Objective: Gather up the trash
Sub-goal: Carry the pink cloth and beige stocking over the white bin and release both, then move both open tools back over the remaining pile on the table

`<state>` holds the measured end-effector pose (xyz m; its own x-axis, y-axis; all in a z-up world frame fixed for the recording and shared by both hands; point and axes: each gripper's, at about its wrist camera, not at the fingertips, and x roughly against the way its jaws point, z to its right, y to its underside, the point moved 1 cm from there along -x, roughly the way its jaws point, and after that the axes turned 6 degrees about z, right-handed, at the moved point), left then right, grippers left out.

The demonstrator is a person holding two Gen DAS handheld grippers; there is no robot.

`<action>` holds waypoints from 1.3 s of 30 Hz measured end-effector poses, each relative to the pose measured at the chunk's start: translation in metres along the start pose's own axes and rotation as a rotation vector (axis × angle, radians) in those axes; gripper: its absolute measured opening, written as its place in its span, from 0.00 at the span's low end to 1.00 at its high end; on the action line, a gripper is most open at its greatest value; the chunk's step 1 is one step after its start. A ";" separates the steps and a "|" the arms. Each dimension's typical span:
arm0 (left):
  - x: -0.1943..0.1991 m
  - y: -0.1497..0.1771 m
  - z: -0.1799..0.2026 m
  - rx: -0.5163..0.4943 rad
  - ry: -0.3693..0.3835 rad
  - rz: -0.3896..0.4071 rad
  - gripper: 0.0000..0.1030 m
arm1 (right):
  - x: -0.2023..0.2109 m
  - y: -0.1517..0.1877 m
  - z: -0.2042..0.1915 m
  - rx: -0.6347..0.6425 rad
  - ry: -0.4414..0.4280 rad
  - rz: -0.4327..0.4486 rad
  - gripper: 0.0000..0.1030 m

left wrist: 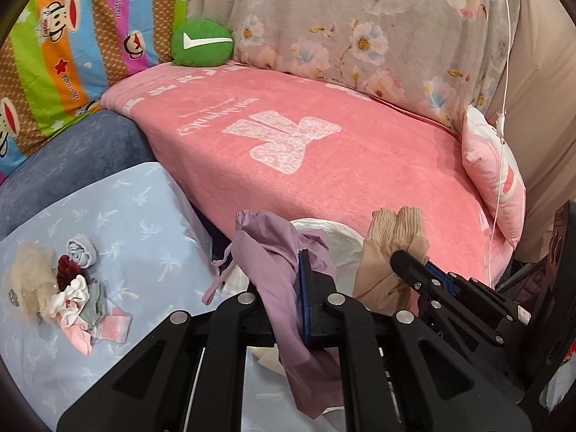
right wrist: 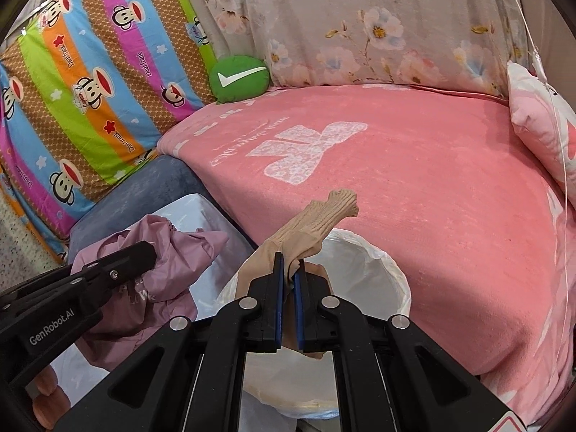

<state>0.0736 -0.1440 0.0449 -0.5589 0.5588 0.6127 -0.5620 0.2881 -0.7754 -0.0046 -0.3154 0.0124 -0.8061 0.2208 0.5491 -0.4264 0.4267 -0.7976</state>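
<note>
My left gripper (left wrist: 300, 262) is shut on a lilac cloth (left wrist: 266, 248), which drapes over its fingers and hides the left one. In the right wrist view the same cloth (right wrist: 172, 252) bunches around the left gripper (right wrist: 147, 252) at the lower left. Between its blue pads, my right gripper (right wrist: 289, 262) pinches a beige sock (right wrist: 316, 219) whose ribbed cuff sticks up. Right below it stands a bin lined with a white bag (right wrist: 378, 262). From the left wrist view the right gripper (left wrist: 399, 257) and the sock (left wrist: 392, 226) are just right of the bin (left wrist: 338, 248).
A pink blanket (left wrist: 324, 144) covers the sofa seat behind the bin. A green cushion (left wrist: 201, 41) and a pink pillow (left wrist: 493, 172) lie at its ends. Several small garments (left wrist: 72, 288) are piled on a light blue sheet (left wrist: 144, 216). A white cord (left wrist: 502, 126) hangs at the right.
</note>
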 end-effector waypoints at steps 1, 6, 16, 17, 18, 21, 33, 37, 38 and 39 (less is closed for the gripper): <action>-0.002 0.000 0.003 0.002 0.006 -0.006 0.09 | 0.001 0.000 0.003 -0.002 0.005 0.000 0.04; -0.012 -0.001 0.012 -0.002 0.025 -0.030 0.10 | 0.004 0.001 0.013 -0.016 0.022 0.005 0.05; -0.007 -0.005 0.006 0.010 -0.036 0.022 0.67 | 0.005 -0.002 0.016 -0.022 0.034 0.018 0.11; -0.007 -0.005 0.004 0.017 -0.045 0.022 0.67 | 0.005 -0.002 0.015 -0.023 0.031 0.019 0.13; -0.007 -0.005 0.001 0.023 -0.049 0.022 0.67 | 0.005 -0.002 0.014 -0.022 0.029 0.020 0.13; -0.007 -0.004 -0.005 0.040 -0.059 0.020 0.67 | 0.004 -0.003 0.011 -0.016 0.024 0.020 0.17; -0.002 0.002 -0.025 0.085 -0.093 0.017 0.67 | 0.000 0.004 -0.011 0.020 -0.004 -0.001 0.24; 0.002 0.004 -0.034 0.094 -0.112 0.022 0.67 | -0.002 0.008 -0.023 0.034 -0.018 -0.009 0.25; 0.003 0.005 -0.035 0.095 -0.118 0.023 0.67 | -0.003 0.009 -0.027 0.039 -0.024 -0.013 0.25; 0.003 0.006 -0.037 0.097 -0.122 0.022 0.67 | -0.004 0.010 -0.030 0.043 -0.029 -0.016 0.25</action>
<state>0.0913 -0.1118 0.0366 -0.6386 0.4636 0.6142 -0.6017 0.1968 -0.7741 0.0072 -0.2855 0.0098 -0.8102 0.1887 0.5550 -0.4560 0.3920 -0.7990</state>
